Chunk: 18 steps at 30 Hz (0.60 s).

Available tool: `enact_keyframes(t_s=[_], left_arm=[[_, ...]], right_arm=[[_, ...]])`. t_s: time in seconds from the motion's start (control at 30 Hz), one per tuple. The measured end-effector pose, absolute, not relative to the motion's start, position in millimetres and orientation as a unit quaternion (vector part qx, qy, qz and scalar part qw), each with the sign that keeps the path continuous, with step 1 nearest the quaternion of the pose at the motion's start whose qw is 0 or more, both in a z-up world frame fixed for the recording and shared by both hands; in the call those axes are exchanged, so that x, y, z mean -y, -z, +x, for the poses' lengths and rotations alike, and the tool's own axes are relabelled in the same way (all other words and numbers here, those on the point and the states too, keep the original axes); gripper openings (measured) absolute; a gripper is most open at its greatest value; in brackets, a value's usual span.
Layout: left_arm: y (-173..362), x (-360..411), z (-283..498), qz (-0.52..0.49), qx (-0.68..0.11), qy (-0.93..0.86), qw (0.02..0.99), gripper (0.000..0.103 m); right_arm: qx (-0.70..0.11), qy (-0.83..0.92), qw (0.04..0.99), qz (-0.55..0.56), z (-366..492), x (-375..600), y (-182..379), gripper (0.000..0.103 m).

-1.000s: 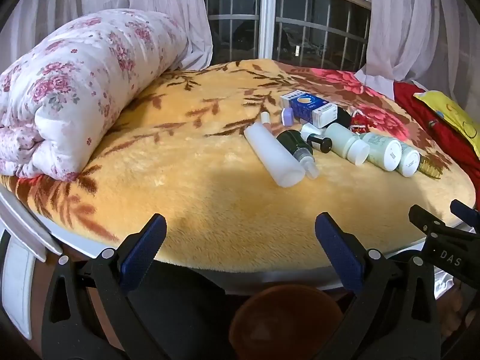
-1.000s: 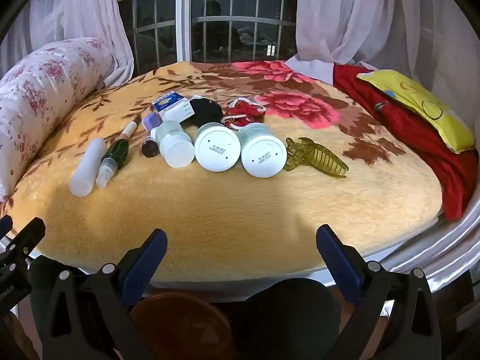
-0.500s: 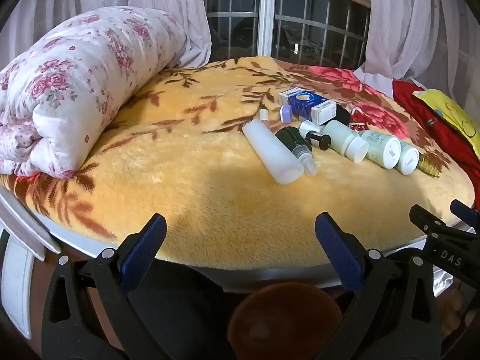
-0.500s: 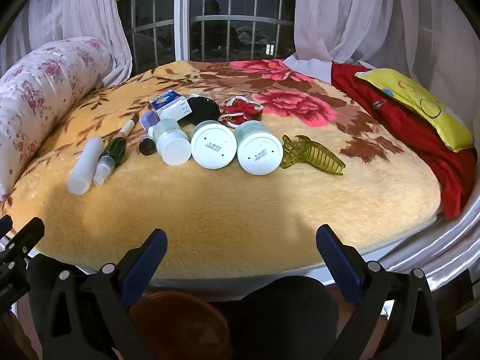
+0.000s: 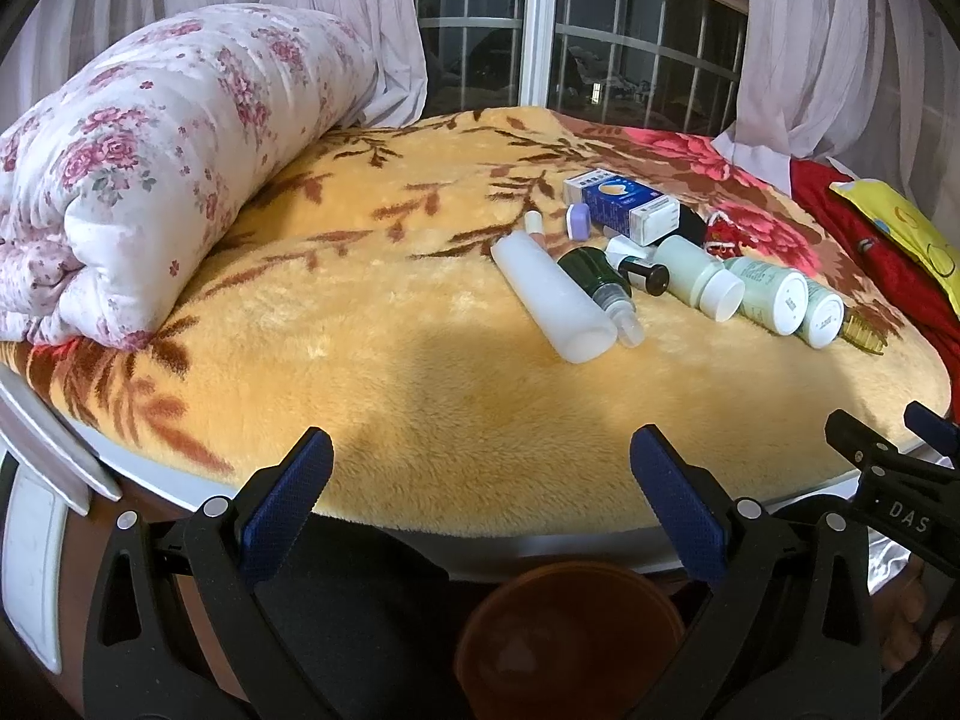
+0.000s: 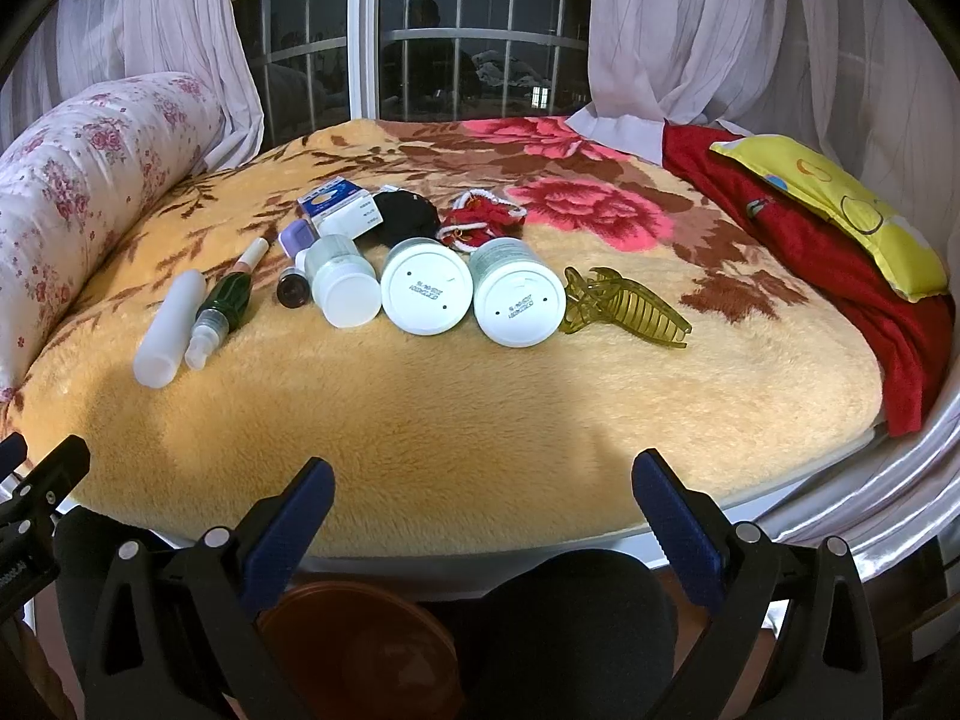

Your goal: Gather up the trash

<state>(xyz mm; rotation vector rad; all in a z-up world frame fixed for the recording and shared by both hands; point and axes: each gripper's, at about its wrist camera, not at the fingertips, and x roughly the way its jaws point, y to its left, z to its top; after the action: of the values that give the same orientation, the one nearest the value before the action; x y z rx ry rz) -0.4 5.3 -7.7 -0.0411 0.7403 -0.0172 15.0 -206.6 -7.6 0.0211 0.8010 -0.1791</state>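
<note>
Left gripper point(image 5: 480, 471) held short of the bed's point(image 5: 420, 360) near edge, jaws spread wide, nothing between them. Right gripper point(image 6: 483, 483) held likewise — wide open, empty, just off the same edge. Both well apart from the trash, laid in a loose row across the yellow floral blanket point(image 6: 480, 408). Seen from the right wrist, left to right: white tube point(image 6: 168, 327) touching a dark green spray bottle point(image 6: 225, 306); small brown vial point(image 6: 293, 291); pale bottle with white cap point(image 6: 342, 288); two white-bottomed jars point(image 6: 426, 285) point(image 6: 519, 291) side by side on their sides; olive hair claw clip point(image 6: 624, 306) just beside the second jar. Behind the row: thin pink-and-white stick point(image 6: 252, 255), lilac cap point(image 6: 297, 238), blue-and-white carton point(image 6: 342, 210), something black and round point(image 6: 405, 216) — perhaps a pouch — and a red-and-white fabric item point(image 6: 480, 219). Rolled floral quilt point(image 5: 150, 168) on the bed's left side; red cloth point(image 6: 810, 252) and yellow pillow point(image 6: 840, 204) at the right. Brown round bin point(image 5: 570, 642) below the bed edge, under the left gripper.
</note>
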Motion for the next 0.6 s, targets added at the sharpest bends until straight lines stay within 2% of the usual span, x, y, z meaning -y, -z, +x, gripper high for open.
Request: enact_keyframes(t_s=[0.6], left_arm=[[7.4, -10.0, 3.5, -0.025, -0.368, 0.006, 0.929, 0.097]], right_arm=[[-0.391, 0.088, 0.916, 0.009, 16.2, 205.6, 9.0, 0.098]])
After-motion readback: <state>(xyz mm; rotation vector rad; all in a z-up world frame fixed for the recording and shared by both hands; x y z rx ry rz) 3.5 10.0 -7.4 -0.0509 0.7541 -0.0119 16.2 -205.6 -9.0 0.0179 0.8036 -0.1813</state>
